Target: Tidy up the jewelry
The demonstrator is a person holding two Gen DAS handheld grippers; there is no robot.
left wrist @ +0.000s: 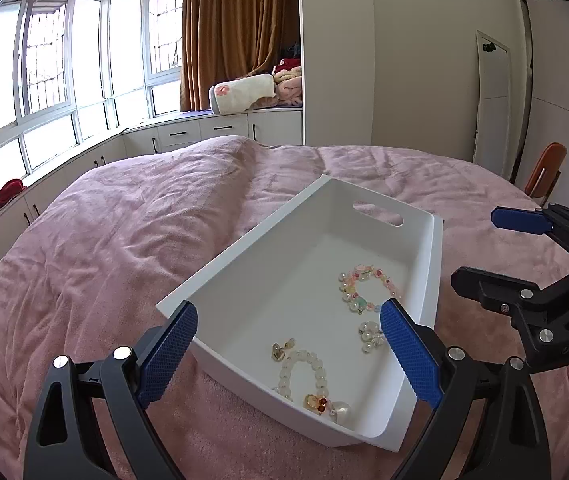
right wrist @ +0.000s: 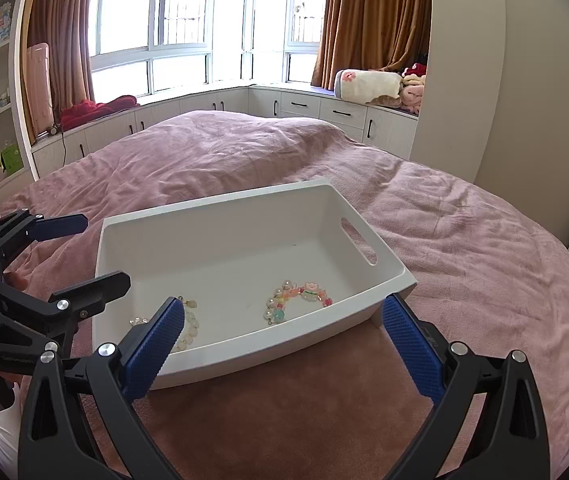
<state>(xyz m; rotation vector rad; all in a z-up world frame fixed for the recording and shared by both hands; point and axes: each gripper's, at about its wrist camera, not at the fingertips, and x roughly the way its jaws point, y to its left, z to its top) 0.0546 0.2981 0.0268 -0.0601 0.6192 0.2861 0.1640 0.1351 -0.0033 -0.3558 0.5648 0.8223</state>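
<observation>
On a pink bedspread (left wrist: pixel 124 240), a white plastic bin (left wrist: pixel 268 256) with a slot handle in its end wall holds the jewelry being sorted. Inside the bin, a pastel beaded bracelet (left wrist: pixel 366 288) lies toward the handle end, a white bead bracelet (left wrist: pixel 304 372) with an amber charm sits by the near wall, a small gold heart earring (left wrist: pixel 282 350) rests just beside that bracelet, and a cluster of clear beads (left wrist: pixel 370 336) lies between the two bracelets. Above the bin's near edge, the left gripper (left wrist: pixel 288 354) hovers with its blue pads spread wide and empty. Alongside the bin, the right gripper (right wrist: pixel 284 344) is likewise spread apart, pinching nothing. Beyond the bin, brown curtains (right wrist: pixel 368 20) frame a bay window (right wrist: pixel 188 20).
</observation>
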